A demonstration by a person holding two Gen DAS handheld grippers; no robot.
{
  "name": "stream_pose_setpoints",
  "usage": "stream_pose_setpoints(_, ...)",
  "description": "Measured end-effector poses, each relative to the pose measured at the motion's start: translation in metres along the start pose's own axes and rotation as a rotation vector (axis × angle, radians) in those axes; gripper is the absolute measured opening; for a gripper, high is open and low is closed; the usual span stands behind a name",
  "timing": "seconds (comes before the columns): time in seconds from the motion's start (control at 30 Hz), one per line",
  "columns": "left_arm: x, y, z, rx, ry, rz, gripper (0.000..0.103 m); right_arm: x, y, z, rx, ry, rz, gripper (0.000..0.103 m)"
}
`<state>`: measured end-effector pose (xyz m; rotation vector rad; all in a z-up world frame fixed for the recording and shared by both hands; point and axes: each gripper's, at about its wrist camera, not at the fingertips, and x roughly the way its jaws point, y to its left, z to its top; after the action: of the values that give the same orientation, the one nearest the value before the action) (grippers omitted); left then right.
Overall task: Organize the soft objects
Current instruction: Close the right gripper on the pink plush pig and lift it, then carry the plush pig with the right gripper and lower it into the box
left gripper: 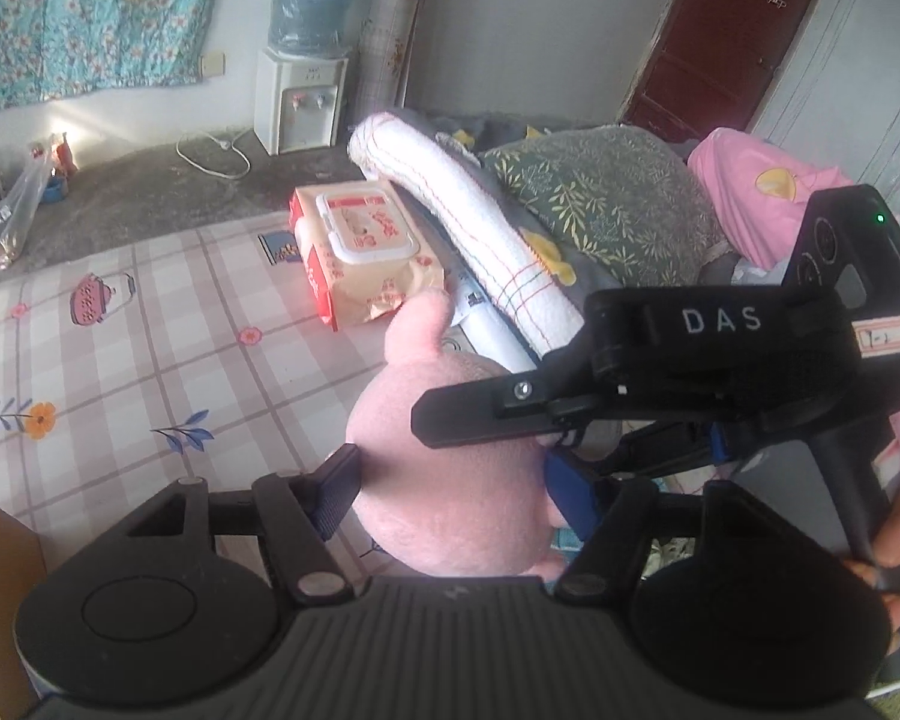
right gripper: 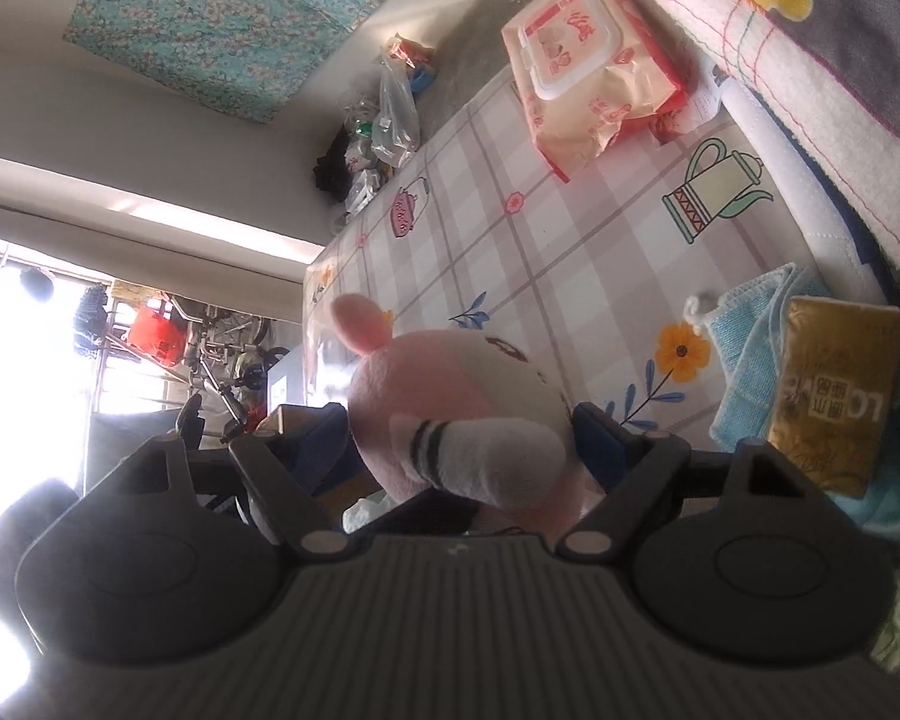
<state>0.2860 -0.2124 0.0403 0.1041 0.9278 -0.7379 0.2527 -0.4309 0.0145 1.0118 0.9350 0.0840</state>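
Observation:
A pink plush toy (left gripper: 450,480) sits between the fingers of my left gripper (left gripper: 456,492), which is shut on it above the checked tablecloth (left gripper: 120,360). My right gripper (right gripper: 462,438) is shut on the same plush toy (right gripper: 450,402) from the other side; its black body (left gripper: 720,360) crosses the left wrist view. The toy's pink ear (right gripper: 360,321) and grey striped limb (right gripper: 486,456) show in the right wrist view.
A wet-wipes pack (left gripper: 366,246) lies on the cloth. A rolled white towel (left gripper: 468,216), a green leaf-pattern pillow (left gripper: 606,198) and a pink cushion (left gripper: 768,192) lie behind. A blue cloth (right gripper: 750,348) and a gold packet (right gripper: 834,396) lie at right.

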Motion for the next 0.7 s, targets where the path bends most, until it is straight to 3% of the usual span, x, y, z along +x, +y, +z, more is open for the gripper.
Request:
stream_pose_setpoints(0.37,-0.094,-0.002,-0.028,-0.021,-0.138,0.041,0.066,-0.028,0.076,-0.061,-0.112,-0.019,0.055,0.08)
stream_pose_setpoints(0.7,-0.184,0.055,-0.078,-0.144,-0.237,0.136,0.066,0.014,0.174,-0.12,-0.272,0.082,0.085,0.08)
